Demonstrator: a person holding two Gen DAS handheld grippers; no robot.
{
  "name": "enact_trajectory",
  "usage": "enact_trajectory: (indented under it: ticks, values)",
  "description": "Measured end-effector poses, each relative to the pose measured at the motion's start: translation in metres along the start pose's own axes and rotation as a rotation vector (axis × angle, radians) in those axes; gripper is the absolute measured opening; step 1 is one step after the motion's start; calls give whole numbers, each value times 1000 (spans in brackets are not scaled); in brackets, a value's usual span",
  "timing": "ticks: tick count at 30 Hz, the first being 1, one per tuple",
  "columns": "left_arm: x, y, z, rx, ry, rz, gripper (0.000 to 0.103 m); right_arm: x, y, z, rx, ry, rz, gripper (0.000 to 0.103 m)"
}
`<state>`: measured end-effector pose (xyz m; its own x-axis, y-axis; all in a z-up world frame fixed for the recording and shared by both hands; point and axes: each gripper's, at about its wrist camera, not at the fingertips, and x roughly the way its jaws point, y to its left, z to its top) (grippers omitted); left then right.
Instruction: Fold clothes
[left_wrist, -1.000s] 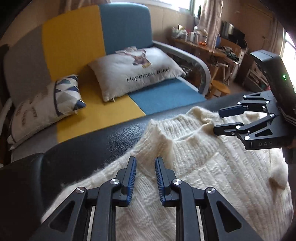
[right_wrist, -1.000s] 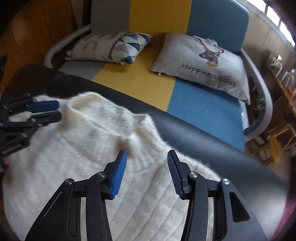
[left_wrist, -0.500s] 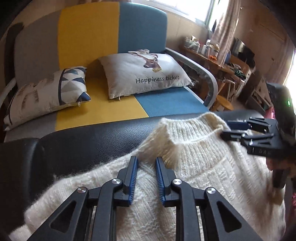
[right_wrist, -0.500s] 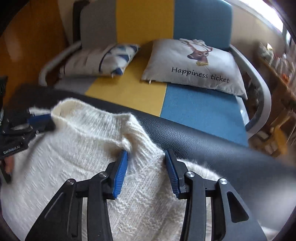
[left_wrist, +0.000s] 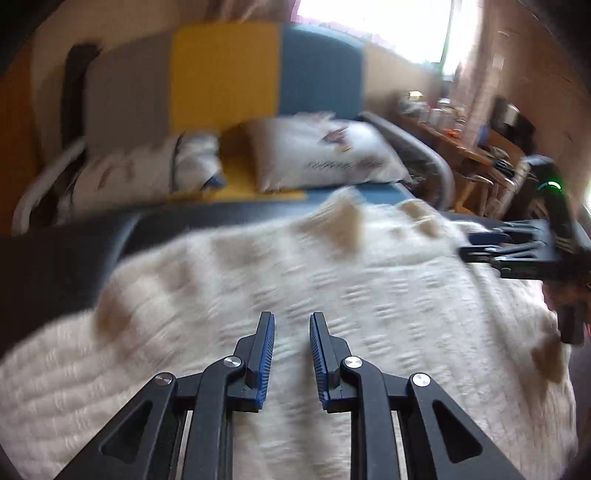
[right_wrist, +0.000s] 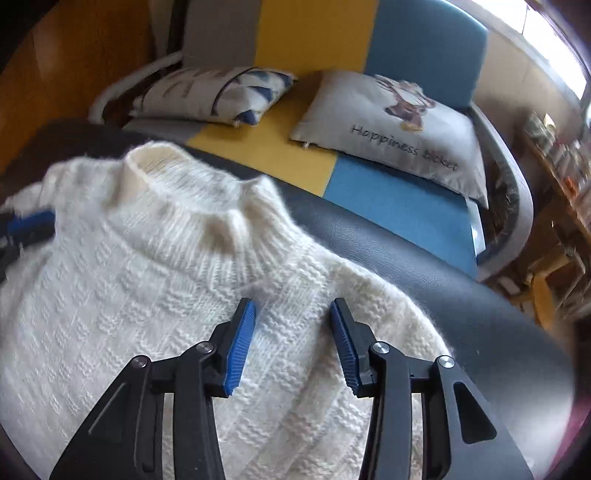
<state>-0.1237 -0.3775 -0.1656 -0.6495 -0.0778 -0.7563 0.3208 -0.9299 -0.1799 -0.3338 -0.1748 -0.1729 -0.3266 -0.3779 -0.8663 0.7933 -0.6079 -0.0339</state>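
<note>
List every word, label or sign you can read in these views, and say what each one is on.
"Happiness ticket": printed in dark script on the grey pillow with the deer picture, on the sofa; clear in the right wrist view.
The same line on that pillow in the left wrist view is motion-blurred and unreadable there.
Patterned pillow: faint markings, too blurred to read.
Cream sweater: no visible text or label.

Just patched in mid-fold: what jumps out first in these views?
A cream knit sweater spreads over a black padded surface, collar toward the sofa. Both claws hover over it with jaws apart: right claw near the collar, left claw over the body. Behind stands a grey, yellow and blue sofa with two cushions.
</note>
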Motion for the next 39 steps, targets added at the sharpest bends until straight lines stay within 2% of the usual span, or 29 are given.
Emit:
enact_trajectory:
  ticks: [3,5,8,11,13,15,17,21,23,25,26,27,29,31,33,37,39]
  values:
    - [0,20,4,-55,10,-37,15,-15,0,-4,49,-14,16,45]
    - [1,21,3,-29,23,-43,15,-24,5,-11,46,-10,14,45]
    - [1,18,3,5,32,-32,15,-16,13,-27,10,20,-22,47]
    - [-2,11,4,30,46,2,15,-21,4,-28,93,34,11,47]
    - [-15,2,3,39,36,13,15,-42,-1,-31,130,1,29,47]
    - [-34,-10,0,52,8,8,16,-68,-4,-40,121,-39,10,47]
    - [-53,-26,-8,68,-14,-3,17,-97,-9,-63,126,-99,-1,47]
    - [-78,-58,-41,90,-13,-60,17,-137,-18,-129,259,-132,124,47]
    - [-85,-72,-60,107,-2,-65,17,-157,-22,-163,329,-147,191,47]
    - [-90,-82,-76,119,20,-82,18,-163,-26,-195,390,-159,198,47]
    - [-92,-86,-86,123,34,-80,18,-166,-25,-208,392,-169,151,47]
    - [-94,-90,-95,128,47,-77,18,-171,-18,-218,362,-191,62,47]
    - [-97,-97,-111,169,62,-60,20,-176,6,-228,232,-221,-96,47]
    - [-95,-99,-126,191,90,-44,20,-173,25,-230,113,-231,-171,47]
    - [-95,-95,-135,188,84,-37,20,-164,46,-229,-40,-214,-276,47]
    - [-97,-88,-139,178,70,-55,21,-149,75,-232,-295,-235,-470,47]
    - [-97,-87,-139,169,71,-60,21,-138,78,-231,-376,-225,-529,47]
